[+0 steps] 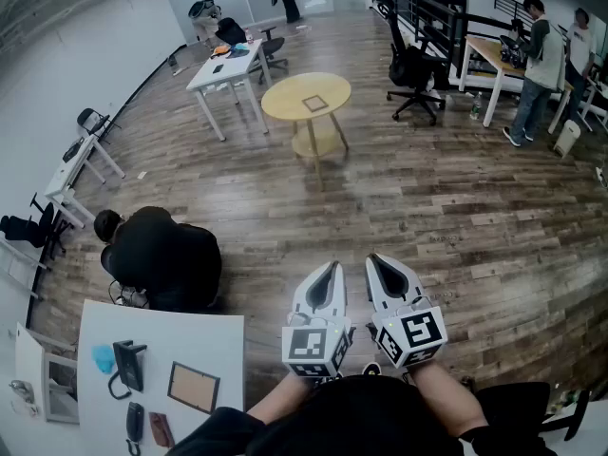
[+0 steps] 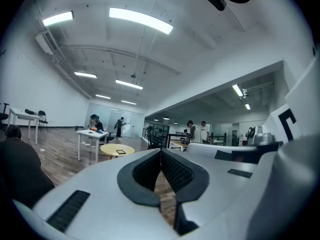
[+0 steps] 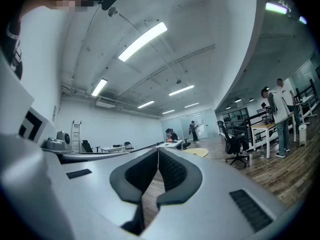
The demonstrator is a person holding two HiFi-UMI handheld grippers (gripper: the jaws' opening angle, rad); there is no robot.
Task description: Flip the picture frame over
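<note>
The flat rectangular picture frame [image 1: 194,388], with a dark brown border and a tan panel, lies at the lower left of the head view on a white rectangular table [image 1: 161,335], apart from both grippers. Just left of it on the table stands a black desk phone [image 1: 128,364]. Above the table in the frame, a person in black clothing [image 1: 163,255] crouches on the brown wooden plank floor [image 1: 456,207]. At lower centre, the white hand-held left gripper [image 1: 332,268] [image 2: 161,152] and right gripper [image 1: 374,259] [image 3: 158,152] point level, side by side, away from the table. Each has its dark ribbed pads pressed together with nothing between them. Farther off, at upper centre, stands a round yellow wooden table [image 1: 306,96].
</note>
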